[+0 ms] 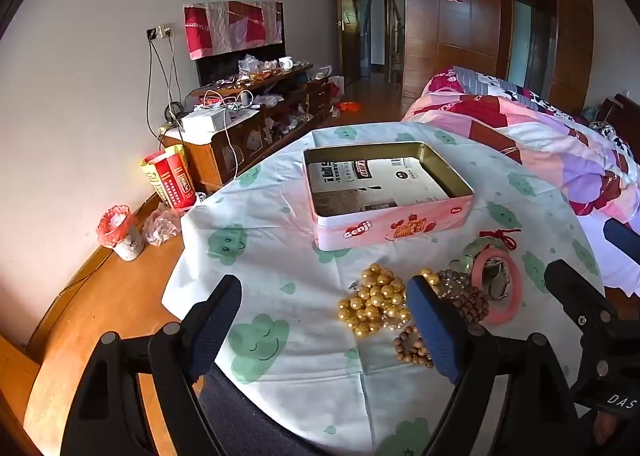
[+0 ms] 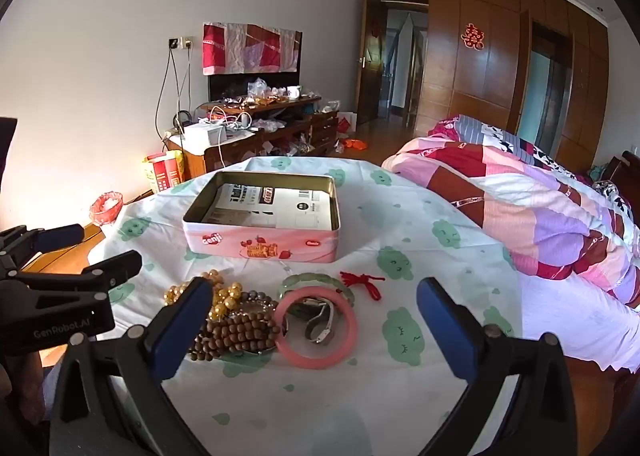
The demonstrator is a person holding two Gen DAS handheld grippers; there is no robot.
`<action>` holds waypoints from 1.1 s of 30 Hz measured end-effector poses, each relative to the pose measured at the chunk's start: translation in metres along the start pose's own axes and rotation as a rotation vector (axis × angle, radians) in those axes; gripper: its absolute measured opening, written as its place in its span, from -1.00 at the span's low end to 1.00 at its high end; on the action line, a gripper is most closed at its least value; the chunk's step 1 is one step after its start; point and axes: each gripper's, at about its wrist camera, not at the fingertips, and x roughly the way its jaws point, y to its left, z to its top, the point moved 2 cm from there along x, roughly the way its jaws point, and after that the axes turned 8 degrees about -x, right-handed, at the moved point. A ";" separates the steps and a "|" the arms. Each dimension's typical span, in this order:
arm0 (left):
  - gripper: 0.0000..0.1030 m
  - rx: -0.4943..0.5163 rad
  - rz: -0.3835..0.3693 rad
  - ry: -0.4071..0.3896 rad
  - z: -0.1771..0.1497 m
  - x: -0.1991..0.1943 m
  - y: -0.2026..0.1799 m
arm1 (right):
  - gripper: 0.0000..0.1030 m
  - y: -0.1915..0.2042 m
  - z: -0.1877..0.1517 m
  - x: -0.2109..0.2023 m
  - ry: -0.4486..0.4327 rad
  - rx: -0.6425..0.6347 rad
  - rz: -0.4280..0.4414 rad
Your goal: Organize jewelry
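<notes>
1. Left gripper [image 1: 324, 320]: jaws apart, empty; gold beads [image 1: 374, 306] just ahead.
2. Right gripper [image 2: 314, 330]: jaws apart, empty; pink bangle [image 2: 316, 330] btwn fingers, untouched.
3. Tin [image 2: 262, 212]: beyond both, holds no jewelry; nothing sorted yet, all pcs left.

Both the left gripper [image 1: 324, 320] and right gripper [image 2: 316, 320] tilt downward, fingers spread wide.
</notes>
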 end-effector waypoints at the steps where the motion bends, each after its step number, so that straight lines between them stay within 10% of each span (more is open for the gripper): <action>1: 0.64 0.007 0.001 -0.004 0.000 0.000 0.000 | 1.00 0.000 0.000 0.000 0.003 -0.001 0.000; 33: 0.64 0.034 0.039 -0.007 -0.002 0.003 -0.002 | 1.00 -0.002 -0.003 0.003 0.013 0.029 0.013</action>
